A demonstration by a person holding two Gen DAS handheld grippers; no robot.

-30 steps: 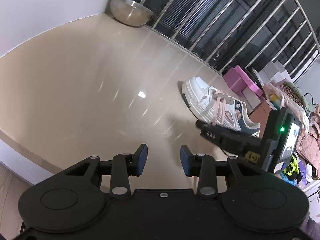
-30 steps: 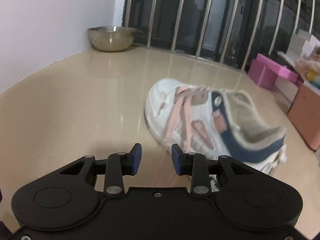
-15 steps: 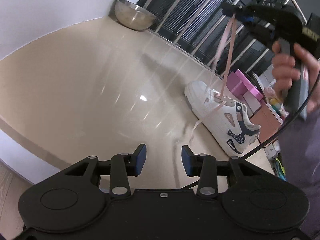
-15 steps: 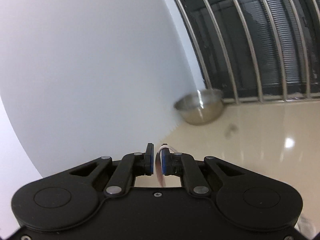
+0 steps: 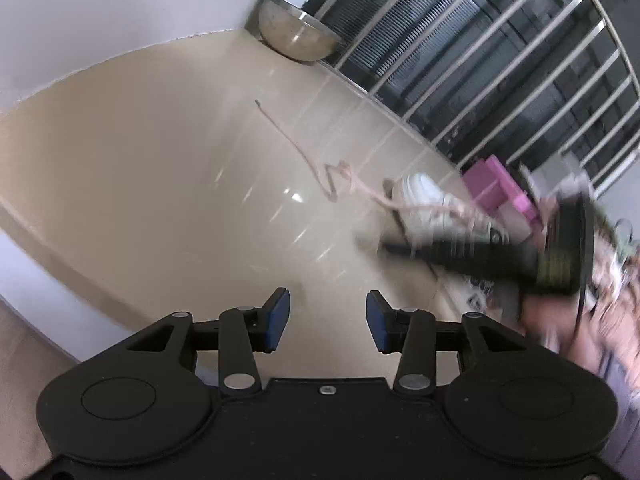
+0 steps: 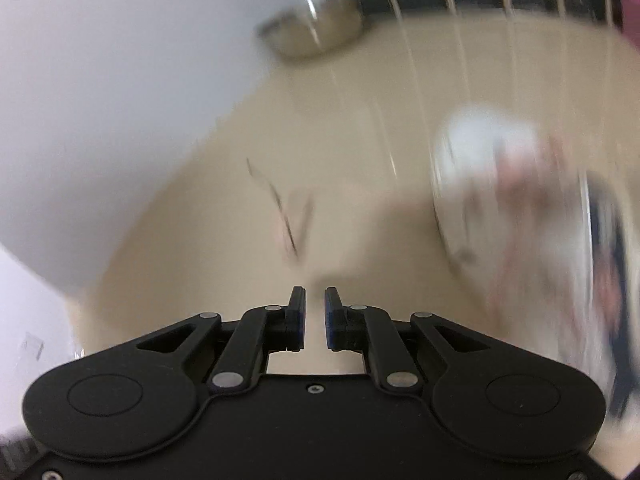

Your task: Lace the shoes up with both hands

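A white, pink and navy shoe (image 5: 424, 196) stands on the beige floor, partly hidden by my right gripper (image 5: 394, 247), which is a dark blur low in front of it. Its pink lace (image 5: 296, 148) trails loose from the shoe toward the left, with a kink in the middle. In the right wrist view the shoe (image 6: 500, 184) is blurred at the right and the lace (image 6: 284, 220) lies ahead. My right gripper (image 6: 315, 300) shows only a narrow gap with nothing in it. My left gripper (image 5: 328, 316) is near the floor's front edge, jaws opening and empty.
A steel bowl (image 5: 296, 36) sits in the far corner by the white wall, also blurred in the right wrist view (image 6: 312, 32). Metal railings (image 5: 480, 60) run along the back. A pink box (image 5: 500, 184) and clutter stand right of the shoe.
My right gripper swung down from high by the railings to just in front of the shoe. The lace it pinched has left its jaws and now trails leftward. My left jaws stand wider.
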